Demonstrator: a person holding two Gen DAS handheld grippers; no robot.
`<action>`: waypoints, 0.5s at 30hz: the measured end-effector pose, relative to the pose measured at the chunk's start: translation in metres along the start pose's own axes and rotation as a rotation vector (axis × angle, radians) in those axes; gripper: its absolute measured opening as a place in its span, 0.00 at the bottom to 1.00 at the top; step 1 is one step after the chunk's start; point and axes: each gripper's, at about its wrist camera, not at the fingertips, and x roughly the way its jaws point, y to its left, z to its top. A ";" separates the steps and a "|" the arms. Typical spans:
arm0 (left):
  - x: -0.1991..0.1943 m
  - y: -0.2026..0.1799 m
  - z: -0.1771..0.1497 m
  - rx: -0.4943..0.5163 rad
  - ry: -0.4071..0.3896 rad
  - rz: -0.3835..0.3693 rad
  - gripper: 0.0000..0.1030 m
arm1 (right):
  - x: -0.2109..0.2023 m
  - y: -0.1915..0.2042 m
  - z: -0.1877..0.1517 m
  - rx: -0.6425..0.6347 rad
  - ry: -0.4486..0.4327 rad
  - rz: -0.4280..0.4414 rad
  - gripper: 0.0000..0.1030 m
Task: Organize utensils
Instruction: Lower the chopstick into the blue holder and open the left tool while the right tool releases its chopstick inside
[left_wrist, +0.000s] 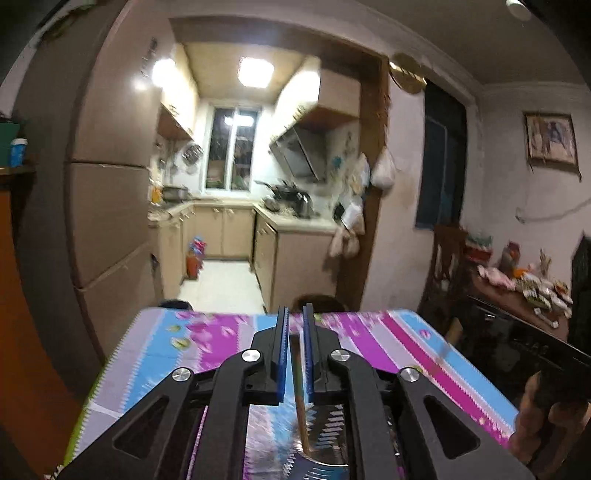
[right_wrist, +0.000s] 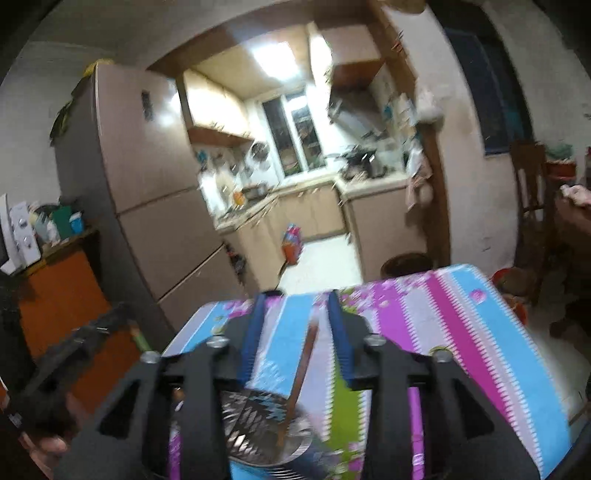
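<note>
A thin brown stick, like a chopstick, runs between the blue pads of my left gripper, whose jaws are nearly closed around it; its lower end rests in a shiny metal dish. In the right wrist view my right gripper is open and holds nothing. It hovers over the same brown stick, which leans out of the metal dish below the fingers. Both views are motion-blurred.
The table carries a striped pink, blue and purple cloth. Beyond its far edge is a kitchen doorway with a fridge at left. A side table with clutter and a wooden chair stand at right.
</note>
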 end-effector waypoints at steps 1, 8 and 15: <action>-0.011 0.009 0.005 -0.018 -0.020 0.012 0.16 | -0.007 -0.006 0.003 -0.002 -0.012 -0.014 0.34; -0.123 0.064 0.015 -0.020 -0.143 0.147 0.29 | -0.112 -0.054 -0.001 -0.111 -0.109 -0.122 0.38; -0.245 0.076 -0.037 0.107 -0.152 0.301 0.35 | -0.240 -0.079 -0.064 -0.269 -0.136 -0.292 0.58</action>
